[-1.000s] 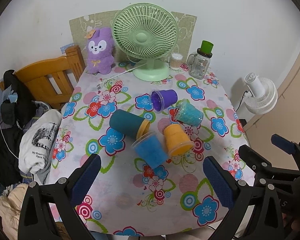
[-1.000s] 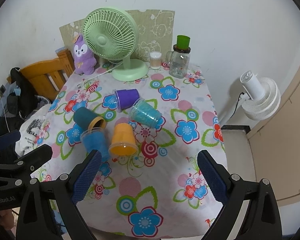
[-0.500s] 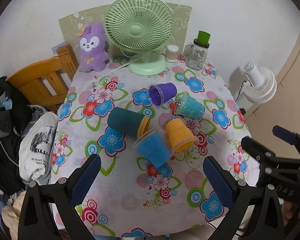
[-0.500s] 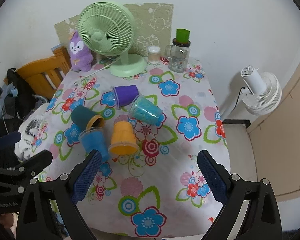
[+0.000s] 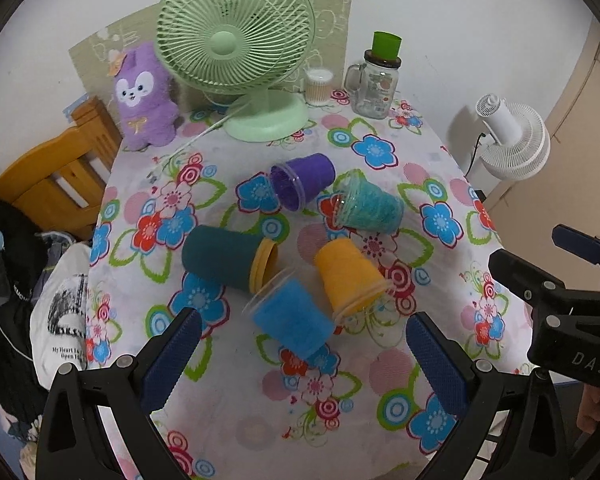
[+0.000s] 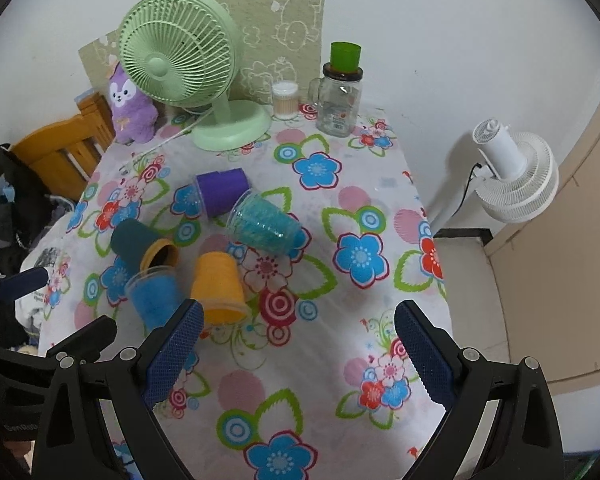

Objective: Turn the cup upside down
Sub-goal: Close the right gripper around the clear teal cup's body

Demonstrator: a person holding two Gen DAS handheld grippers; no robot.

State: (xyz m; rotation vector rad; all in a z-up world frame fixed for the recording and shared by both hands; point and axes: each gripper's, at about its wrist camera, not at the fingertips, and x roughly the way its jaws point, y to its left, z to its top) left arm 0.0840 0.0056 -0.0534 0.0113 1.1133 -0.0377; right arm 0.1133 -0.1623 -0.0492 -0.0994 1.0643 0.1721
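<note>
Five cups lie tipped on the surface (image 5: 228,432); left view: blue cup (image 5: 292,316) at 12 o'clock just beyond the wide-open, empty left hand-held gripper (image 5: 300,360), axis running 11-to-5. Right view: right hand-held gripper (image 6: 296,356) wide open, empty; blue cup (image 6: 154,296) at 10 o'clock, left nearer.

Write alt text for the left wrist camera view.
Five plastic cups, dark teal, blue, orange, purple and turquoise, lie on their sides on a floral tablecloth. The open left gripper hovers before them; a green fan stands behind.
</note>
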